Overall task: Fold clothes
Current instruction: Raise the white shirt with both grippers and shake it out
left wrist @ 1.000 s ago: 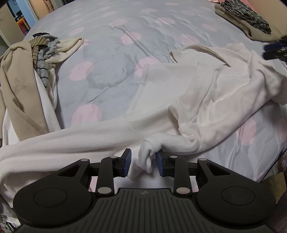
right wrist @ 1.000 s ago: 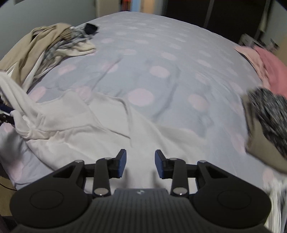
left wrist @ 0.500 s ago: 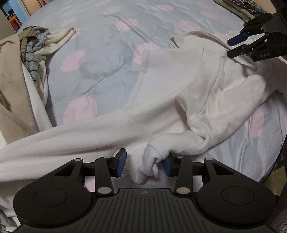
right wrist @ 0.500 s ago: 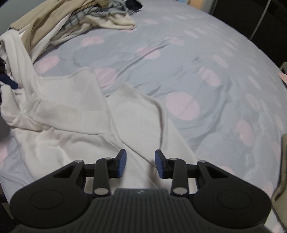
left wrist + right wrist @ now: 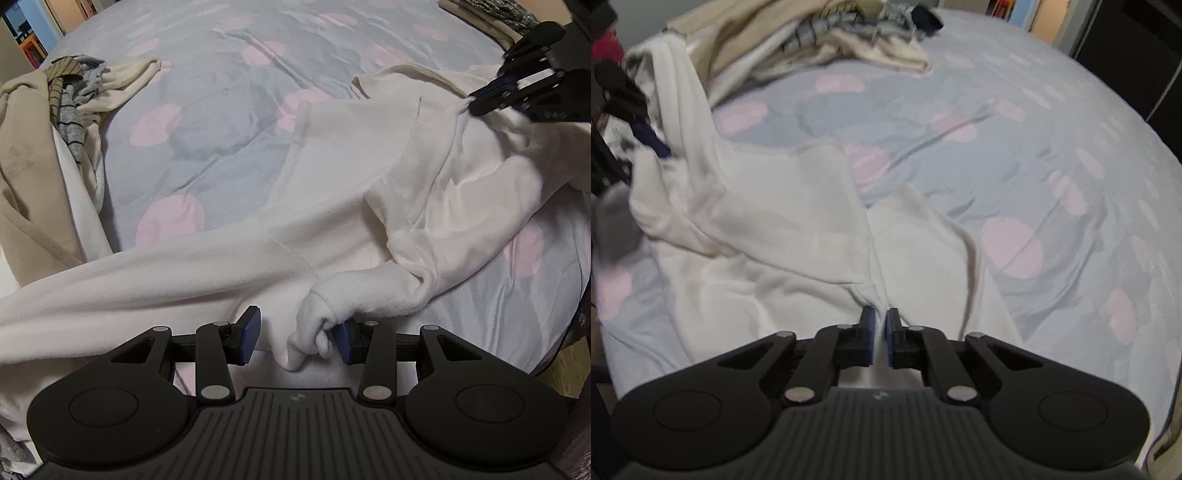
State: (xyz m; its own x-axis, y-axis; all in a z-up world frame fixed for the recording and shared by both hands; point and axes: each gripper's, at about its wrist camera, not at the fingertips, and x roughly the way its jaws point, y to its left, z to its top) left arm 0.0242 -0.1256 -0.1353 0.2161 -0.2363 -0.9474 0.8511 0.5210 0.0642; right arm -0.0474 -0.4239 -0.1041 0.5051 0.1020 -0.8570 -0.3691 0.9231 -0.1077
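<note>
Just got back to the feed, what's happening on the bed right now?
A person with two handheld grippers is working on a large white fleece garment spread over the grey bedspread with pink dots. The right gripper is shut on a ridge of the white fabric. The left gripper is open, with a bunched cuff of the garment sitting between its blue pads. A heap of beige and striped unfolded clothes waits at the bed's edge.

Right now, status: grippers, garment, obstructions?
Left gripper open around a bunched fold of white garment. Right gripper shut on it. Unfolded clothes pile sits left, apart.
</note>
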